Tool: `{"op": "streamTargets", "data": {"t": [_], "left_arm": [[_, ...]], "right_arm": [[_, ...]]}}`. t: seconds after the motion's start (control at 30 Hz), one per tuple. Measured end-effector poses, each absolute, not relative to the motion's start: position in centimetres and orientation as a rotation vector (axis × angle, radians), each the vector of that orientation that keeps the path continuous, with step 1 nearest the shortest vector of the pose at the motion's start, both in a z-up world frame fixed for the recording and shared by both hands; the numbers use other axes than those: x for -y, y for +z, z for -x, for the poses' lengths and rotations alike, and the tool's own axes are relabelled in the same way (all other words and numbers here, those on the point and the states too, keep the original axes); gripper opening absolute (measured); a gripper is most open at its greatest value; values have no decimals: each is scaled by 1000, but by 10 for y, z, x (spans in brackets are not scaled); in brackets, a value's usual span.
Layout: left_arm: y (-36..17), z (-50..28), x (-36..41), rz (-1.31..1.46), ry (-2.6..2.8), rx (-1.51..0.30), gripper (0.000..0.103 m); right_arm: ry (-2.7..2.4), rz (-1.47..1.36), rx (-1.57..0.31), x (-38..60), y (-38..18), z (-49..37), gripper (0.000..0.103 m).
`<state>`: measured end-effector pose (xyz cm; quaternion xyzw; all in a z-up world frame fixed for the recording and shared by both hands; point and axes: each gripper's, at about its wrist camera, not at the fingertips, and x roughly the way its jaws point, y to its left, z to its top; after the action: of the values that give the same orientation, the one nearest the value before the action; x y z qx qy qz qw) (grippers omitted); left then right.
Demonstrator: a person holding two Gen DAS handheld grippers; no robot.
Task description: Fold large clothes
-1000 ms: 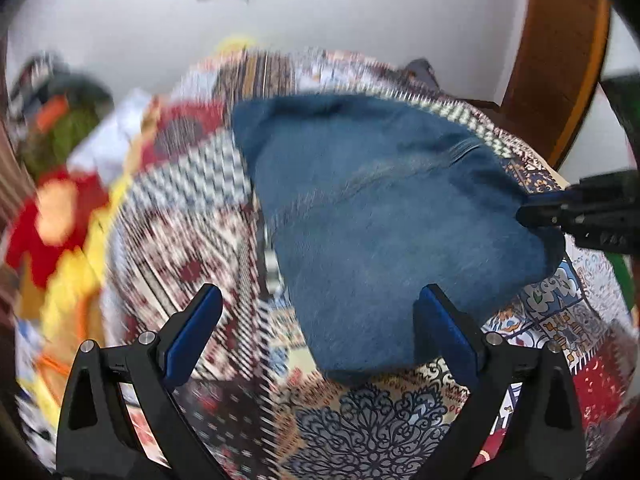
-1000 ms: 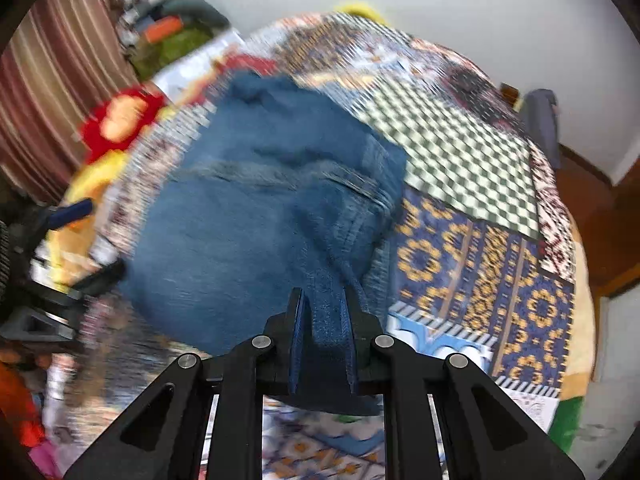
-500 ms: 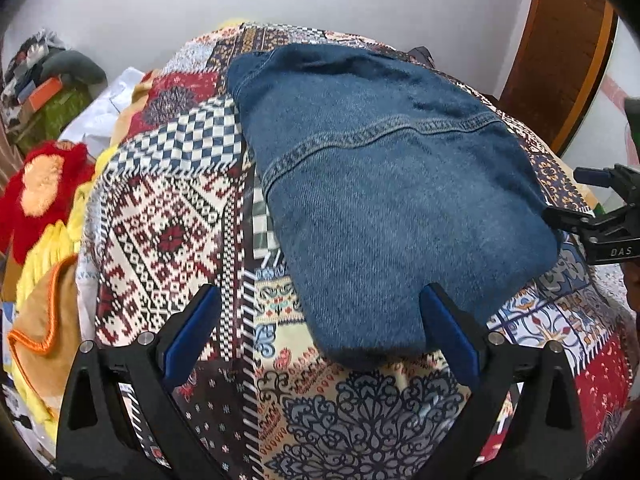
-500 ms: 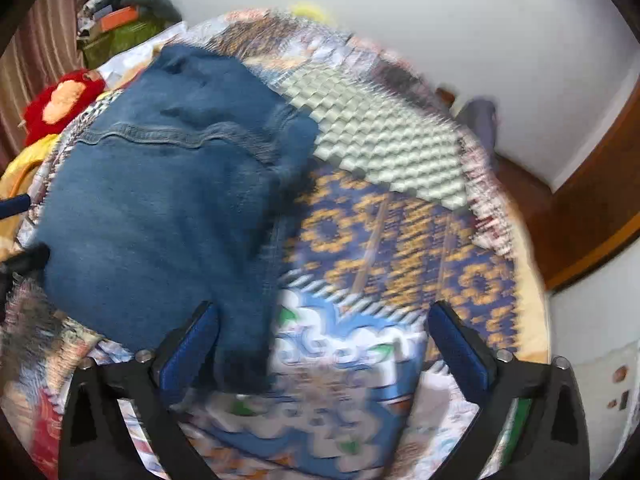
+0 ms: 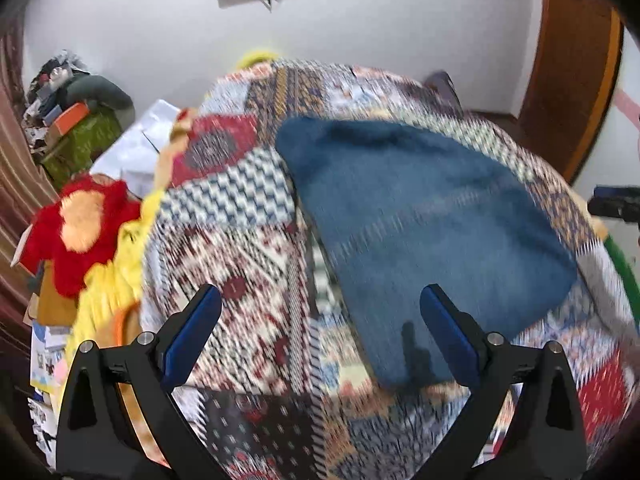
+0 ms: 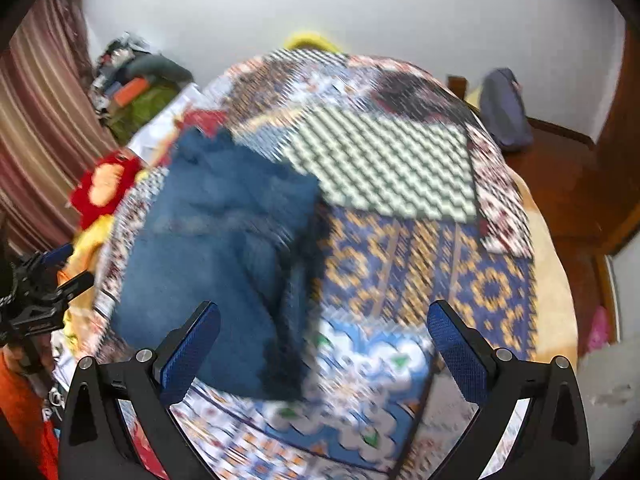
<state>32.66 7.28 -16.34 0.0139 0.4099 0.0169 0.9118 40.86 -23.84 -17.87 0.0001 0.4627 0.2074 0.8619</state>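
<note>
A folded blue denim garment point(image 5: 424, 232) lies flat on the patchwork bedspread point(image 5: 248, 264); the right wrist view shows the same denim point(image 6: 216, 256) left of centre. My left gripper point(image 5: 320, 332) hangs open above the bedspread, its right fingertip over the denim's near edge, holding nothing. My right gripper point(image 6: 324, 344) is open too, with the denim's near right corner and bare bedspread between its wide jaws, not touching. Each gripper appears at the edge of the other's view: the right gripper point(image 5: 616, 204) and the left gripper point(image 6: 48, 284). Both views are motion-blurred.
A red and yellow plush toy point(image 5: 84, 224) and a heap of clutter point(image 5: 76, 120) lie left of the bed. A brown wooden door point(image 5: 572, 80) stands at the right, a dark bag point(image 6: 504, 108) on the floor beyond the bed. A white wall is behind.
My right gripper let go of the denim edge, opened wide and drew back to the right. The left gripper stayed open and rose a little. The denim now lies flat.
</note>
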Motion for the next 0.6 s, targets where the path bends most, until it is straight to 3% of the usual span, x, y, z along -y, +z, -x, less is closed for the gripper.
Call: {"op": "streamTargets", "data": {"t": [0.3,0.6], "left_arm": [[-167,-419,-98,74,-6,-926,100],[-209,-511,-85,82,-72,-998,100]], "right_arm": [[610,-30,-992,164,-161,-471,103],[636,-57,-1216,116,-226,-559,103]]}}
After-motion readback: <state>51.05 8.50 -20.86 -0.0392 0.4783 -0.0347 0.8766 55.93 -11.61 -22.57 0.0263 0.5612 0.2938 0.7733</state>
